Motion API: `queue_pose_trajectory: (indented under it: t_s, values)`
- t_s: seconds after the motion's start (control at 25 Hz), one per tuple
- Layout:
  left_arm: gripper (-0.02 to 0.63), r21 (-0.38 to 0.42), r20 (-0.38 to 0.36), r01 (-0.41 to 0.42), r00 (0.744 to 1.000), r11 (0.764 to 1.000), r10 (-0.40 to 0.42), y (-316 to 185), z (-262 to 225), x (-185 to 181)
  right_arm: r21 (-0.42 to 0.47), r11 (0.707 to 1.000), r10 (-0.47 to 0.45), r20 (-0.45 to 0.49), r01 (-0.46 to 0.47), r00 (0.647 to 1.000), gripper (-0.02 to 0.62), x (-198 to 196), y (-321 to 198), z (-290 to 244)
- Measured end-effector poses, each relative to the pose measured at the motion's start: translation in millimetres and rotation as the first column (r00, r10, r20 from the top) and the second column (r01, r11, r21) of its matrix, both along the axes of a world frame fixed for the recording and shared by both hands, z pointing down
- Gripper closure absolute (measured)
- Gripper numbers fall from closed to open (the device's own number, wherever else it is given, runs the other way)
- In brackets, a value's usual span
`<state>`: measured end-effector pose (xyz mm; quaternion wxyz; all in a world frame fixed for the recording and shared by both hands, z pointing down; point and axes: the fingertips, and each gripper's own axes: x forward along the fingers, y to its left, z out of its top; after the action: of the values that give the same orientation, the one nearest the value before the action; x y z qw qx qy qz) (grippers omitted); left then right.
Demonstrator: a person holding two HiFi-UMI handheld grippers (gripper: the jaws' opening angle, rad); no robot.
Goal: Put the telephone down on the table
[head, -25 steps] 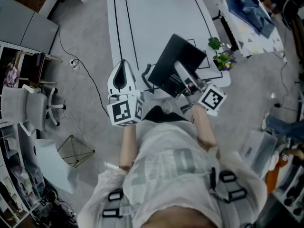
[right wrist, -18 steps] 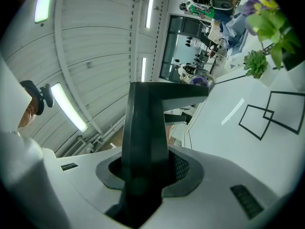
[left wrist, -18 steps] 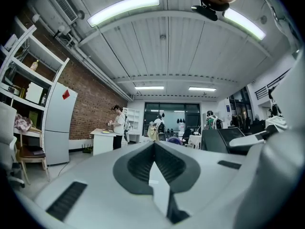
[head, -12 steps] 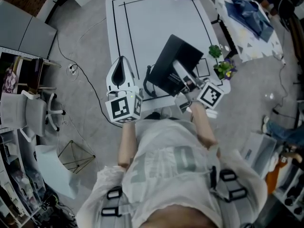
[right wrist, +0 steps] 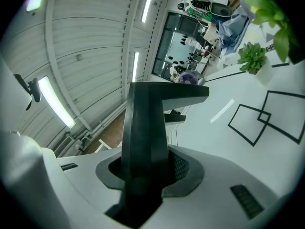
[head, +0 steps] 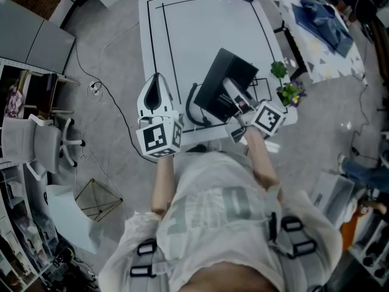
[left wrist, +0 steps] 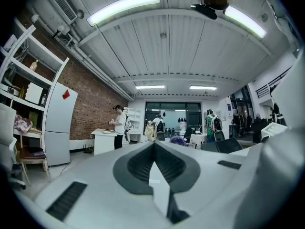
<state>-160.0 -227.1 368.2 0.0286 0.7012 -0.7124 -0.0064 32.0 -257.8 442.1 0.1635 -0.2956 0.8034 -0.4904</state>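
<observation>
Your right gripper is clamped on the telephone, a matte black, flat-sided, angular slab at lower centre of its view. It is held over the smooth white table, which is marked with black outlined squares. Your left gripper has its ribbed jaws closed together on nothing. At upper right, leafy potted plants crowd the table's edge.

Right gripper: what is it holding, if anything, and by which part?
The right gripper is clamped on the telephone, holding it by the edge nearest the person.
</observation>
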Motion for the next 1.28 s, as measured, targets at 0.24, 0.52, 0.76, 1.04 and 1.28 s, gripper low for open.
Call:
queue_pose_trajectory:
  t_s: [0.24,0.52,0.76,1.04,1.28]
  values:
    - [0.6,-0.014,-0.001,0.004,1.0,1.0,-0.004,-2,5,0,-0.068,0.998,-0.001,0.025,0.002,1.0,0.442,-3,-3,22]
    - [0.6,-0.03,-0.001,0.006,1.0,1.0,-0.006,-3,11,-3,-0.087,0.996,0.005,-0.151,-0.018,0.988,0.442,10,-6,57]
    - [0.6,-0.041,0.001,0.008,1.0,0.999,-0.008,-5,15,-6,-0.11,0.994,-0.001,-0.163,-0.018,0.987,0.442,8,-8,70]
    - [0.6,-0.047,-0.002,0.006,1.0,0.999,-0.006,-9,18,-9,-0.141,0.99,-0.004,-0.206,-0.026,0.978,0.442,7,-9,82]
    - [0.6,-0.057,-0.004,-0.001,1.0,0.998,0.001,-10,23,-8,-0.139,0.99,0.004,-0.241,-0.039,0.97,0.442,10,-12,84]
